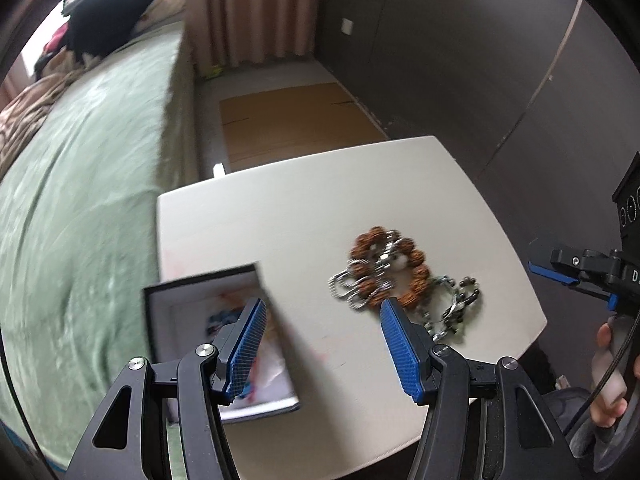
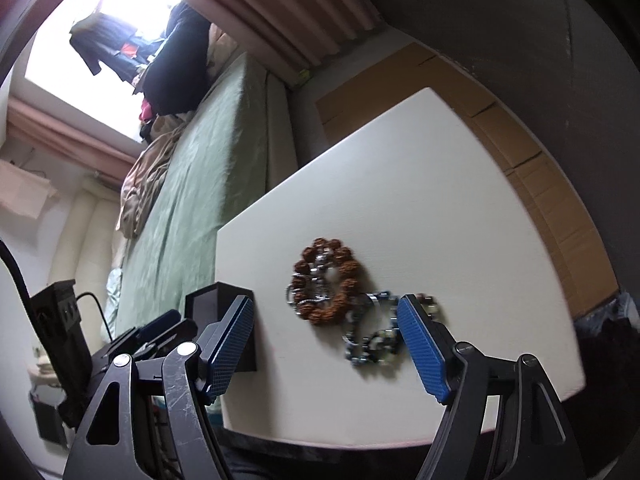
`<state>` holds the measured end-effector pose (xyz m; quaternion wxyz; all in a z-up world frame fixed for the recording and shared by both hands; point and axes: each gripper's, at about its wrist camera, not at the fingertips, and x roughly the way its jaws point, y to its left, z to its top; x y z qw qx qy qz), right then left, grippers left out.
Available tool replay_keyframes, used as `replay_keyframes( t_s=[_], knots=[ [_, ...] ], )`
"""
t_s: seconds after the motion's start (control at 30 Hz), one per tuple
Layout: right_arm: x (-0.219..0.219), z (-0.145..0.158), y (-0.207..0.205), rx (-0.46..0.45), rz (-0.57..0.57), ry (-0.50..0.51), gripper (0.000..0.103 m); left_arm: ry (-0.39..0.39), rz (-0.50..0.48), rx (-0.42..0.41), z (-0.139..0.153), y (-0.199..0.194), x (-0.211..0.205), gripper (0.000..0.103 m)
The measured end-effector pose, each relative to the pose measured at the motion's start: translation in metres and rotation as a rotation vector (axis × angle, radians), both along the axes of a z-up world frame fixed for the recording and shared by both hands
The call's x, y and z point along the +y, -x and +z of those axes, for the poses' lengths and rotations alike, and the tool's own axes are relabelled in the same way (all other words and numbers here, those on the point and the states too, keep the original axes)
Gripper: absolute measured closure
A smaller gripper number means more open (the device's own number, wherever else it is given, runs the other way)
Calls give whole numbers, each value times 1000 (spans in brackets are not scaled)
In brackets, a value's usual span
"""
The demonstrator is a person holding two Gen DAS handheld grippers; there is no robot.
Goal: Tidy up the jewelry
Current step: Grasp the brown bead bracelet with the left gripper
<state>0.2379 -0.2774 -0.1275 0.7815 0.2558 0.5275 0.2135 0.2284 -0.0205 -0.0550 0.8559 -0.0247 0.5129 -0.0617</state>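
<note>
— Brown beaded bracelet (image 2: pixel 326 282) lies mid-desk (image 2: pixel 440 184), tangled with metal chains (image 1: pixel 352 290); the black box (image 1: pixel 168 304) sits left.

— Both hand-held grippers, left (image 1: pixel 324 344) and right (image 2: pixel 326 344), gape empty. Best pinch one strand cleanly, lifting slowly.

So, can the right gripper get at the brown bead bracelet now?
Probably yes. The right gripper is open and empty, and the brown bead bracelet lies uncovered on the table just ahead, though metal chains are tangled across it.
</note>
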Motion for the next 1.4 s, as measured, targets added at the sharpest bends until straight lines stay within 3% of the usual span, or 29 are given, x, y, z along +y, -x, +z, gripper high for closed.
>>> replay_keyframes(
  t_s=[0.1,0.23,0.37,0.53,0.83,1.13,1.17,1.3,1.33,1.4],
  knots=[
    [-15,-6,-2,25,-26,-11,28,-5,-20,2,-3,-12,-17,42],
    [-33,-16,-6,62,-46,-71,28,-6,-49,20,-11,-30,-38,54],
    [-44,-23,-11,84,-60,-71,28,-11,-64,63,-25,-51,-57,67],
    [-51,-31,-16,100,-63,-79,28,-17,-80,102,-41,-68,-71,71],
    [-63,-44,-27,129,-97,-113,28,-38,-57,166,-70,-93,-76,73],
    [-60,-47,-34,139,-97,-116,28,10,-42,185,-87,-99,-75,73],
    [-60,-47,-34,139,-96,-114,28,22,-39,188,-86,-99,-73,83],
    [-53,-49,-36,146,-81,-106,28,69,-19,203,-86,-98,-65,85],
    [-50,-49,-36,147,-74,-104,28,78,-15,190,-82,-97,-62,94],
    [-43,-48,-35,147,-61,-103,28,87,-14,178,-76,-95,-59,94]
  ],
)
